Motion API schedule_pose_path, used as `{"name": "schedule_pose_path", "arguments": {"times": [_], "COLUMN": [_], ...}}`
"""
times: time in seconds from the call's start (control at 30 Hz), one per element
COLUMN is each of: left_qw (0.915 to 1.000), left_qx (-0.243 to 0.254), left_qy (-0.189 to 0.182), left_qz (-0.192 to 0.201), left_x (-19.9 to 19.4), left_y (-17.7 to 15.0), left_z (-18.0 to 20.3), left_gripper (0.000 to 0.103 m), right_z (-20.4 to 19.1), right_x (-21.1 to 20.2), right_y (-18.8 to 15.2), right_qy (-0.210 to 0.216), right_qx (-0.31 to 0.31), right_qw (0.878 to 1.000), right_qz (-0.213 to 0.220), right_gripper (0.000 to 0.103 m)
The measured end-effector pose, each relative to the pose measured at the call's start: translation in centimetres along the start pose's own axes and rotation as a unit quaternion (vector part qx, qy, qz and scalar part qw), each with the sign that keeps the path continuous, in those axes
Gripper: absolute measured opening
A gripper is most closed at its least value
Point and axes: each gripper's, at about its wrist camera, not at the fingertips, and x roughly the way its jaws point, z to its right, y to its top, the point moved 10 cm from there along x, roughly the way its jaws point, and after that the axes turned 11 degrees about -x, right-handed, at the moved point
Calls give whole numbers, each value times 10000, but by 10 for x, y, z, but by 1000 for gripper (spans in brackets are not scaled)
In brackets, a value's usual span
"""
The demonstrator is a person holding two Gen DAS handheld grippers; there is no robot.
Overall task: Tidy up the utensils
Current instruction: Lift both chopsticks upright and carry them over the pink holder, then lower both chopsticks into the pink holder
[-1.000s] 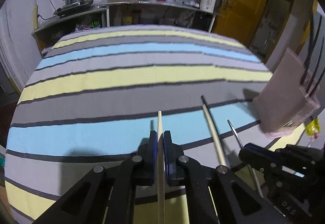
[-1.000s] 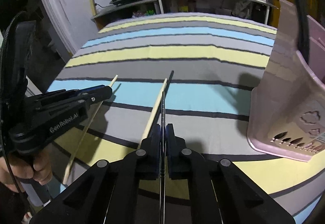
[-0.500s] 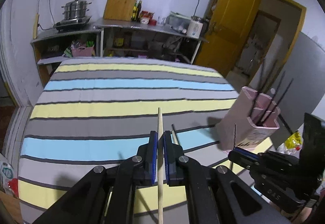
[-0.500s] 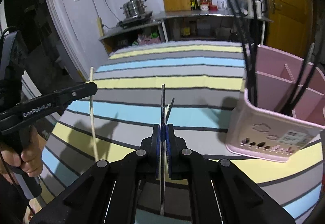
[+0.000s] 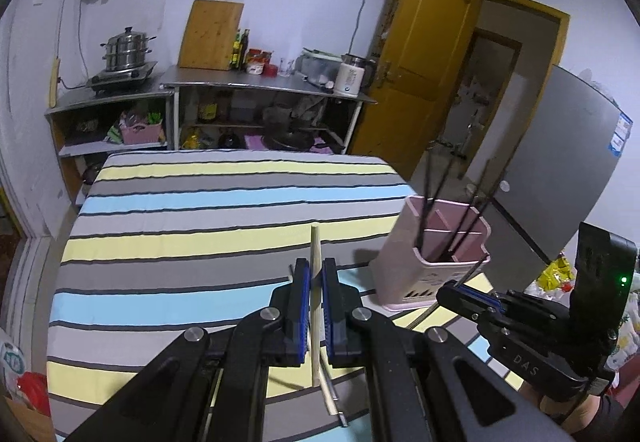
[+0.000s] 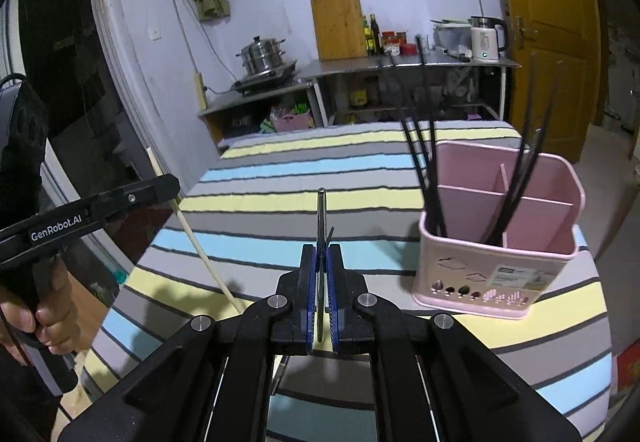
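Note:
My left gripper (image 5: pixel 314 272) is shut on a pale wooden chopstick (image 5: pixel 315 246), held in the air above the striped table (image 5: pixel 180 226). In the right wrist view the same left gripper (image 6: pixel 174 183) shows at the left with the wooden chopstick (image 6: pixel 200 242) slanting down from it. My right gripper (image 6: pixel 321 256) is shut on a thin dark chopstick (image 6: pixel 321 209) that points forward. A pink divided holder (image 6: pixel 500 266) stands to its right with several black chopsticks (image 6: pixel 430 177) leaning in it. A loose wooden chopstick (image 5: pixel 331 400) lies on the cloth under my left gripper.
A steel counter (image 5: pixel 260 83) with a steamer pot (image 5: pixel 126 51), a cutting board (image 5: pixel 210 33) and a kettle (image 5: pixel 352 75) stands behind the table. A yellow door (image 5: pixel 424 73) and a grey fridge (image 5: pixel 560 161) are at the right. A person's hand (image 6: pixel 36 326) grips the left tool.
Both grippers have lifted off the table, each carrying its chopstick. The cloth has dropped away below, and the holder's open top has come into view.

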Motion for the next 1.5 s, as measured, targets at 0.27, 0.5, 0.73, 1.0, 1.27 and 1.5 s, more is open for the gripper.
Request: {"name": "schedule_pose_path", "arguments": {"times": [0.27,0.5,0.73,1.0,1.27,1.5], "left_qw": [9996,9980,9968,9953,9938,9941], "left_qx": [132,185,199,351,317,320], "left_qy": [-205,-386,-594,-883,-1052,-1012], "left_qz": [-157,-470,-500,-190,137,243], "left_x": [2,23,33,26,29,49], "left_y": [-10,-29,-18,22,65,80], "left_z": [31,59,86,125,153,161], "left_gripper": [6,6,6,6,6,6], "right_z": [11,35,62,94,120,132], "right_x": [-21,-31,-45,-70,-87,-77], "right_y": [-2,-11,-3,28,62,73], "right_qy": [-133,-314,-476,-766,-998,-1105], "right_qx": [133,327,488,528,583,617], "right_qw": [9997,9989,9974,9936,9880,9858], "right_qz": [126,120,252,648,1028,1101], "right_gripper": [5,5,5,5,5,5]}}
